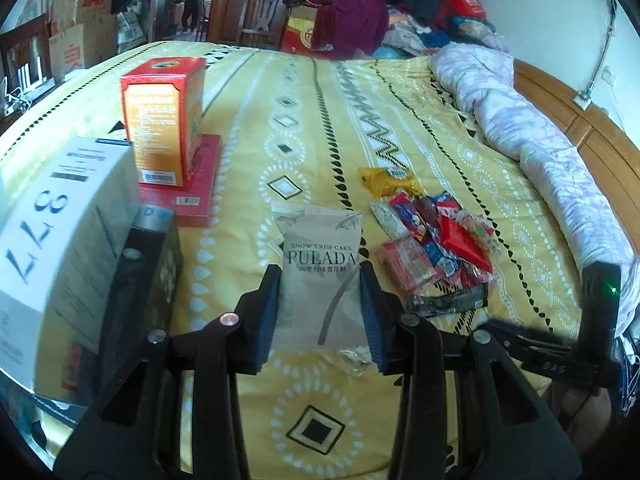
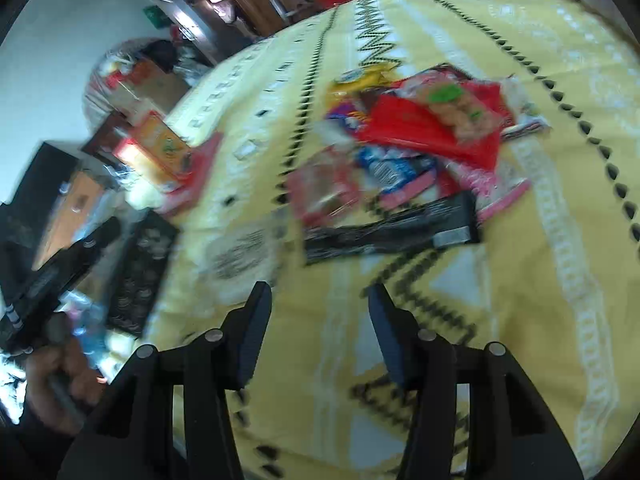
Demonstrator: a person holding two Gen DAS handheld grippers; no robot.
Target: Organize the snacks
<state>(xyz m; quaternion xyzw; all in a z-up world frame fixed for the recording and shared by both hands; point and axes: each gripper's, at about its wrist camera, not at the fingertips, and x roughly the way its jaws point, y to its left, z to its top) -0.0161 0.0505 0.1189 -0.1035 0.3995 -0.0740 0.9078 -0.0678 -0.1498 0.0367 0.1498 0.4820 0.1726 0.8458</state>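
Sorting looks barely begun: the left gripper (image 1: pixel 320 312) has its jaws closed on a cake packet (image 1: pixel 320 276) over the bed (image 1: pixel 460 120), the right gripper (image 2: pixel 316 332) gapes empty, and the snack pile (image 1: pixel 432 240) lies loose beside it.

Bright, even daylight, soft shadows. Sharp through the left wrist view; smeared by motion blur through the right. Strongly bowed at fisheye edges, corners black.

Bedspread (image 1: pixel 400 92) looks like matte woven cloth, snack wrappers (image 1: pixel 436 240) are shiny crinkly plastic, the red box (image 1: pixel 164 120) is glossy cardboard.
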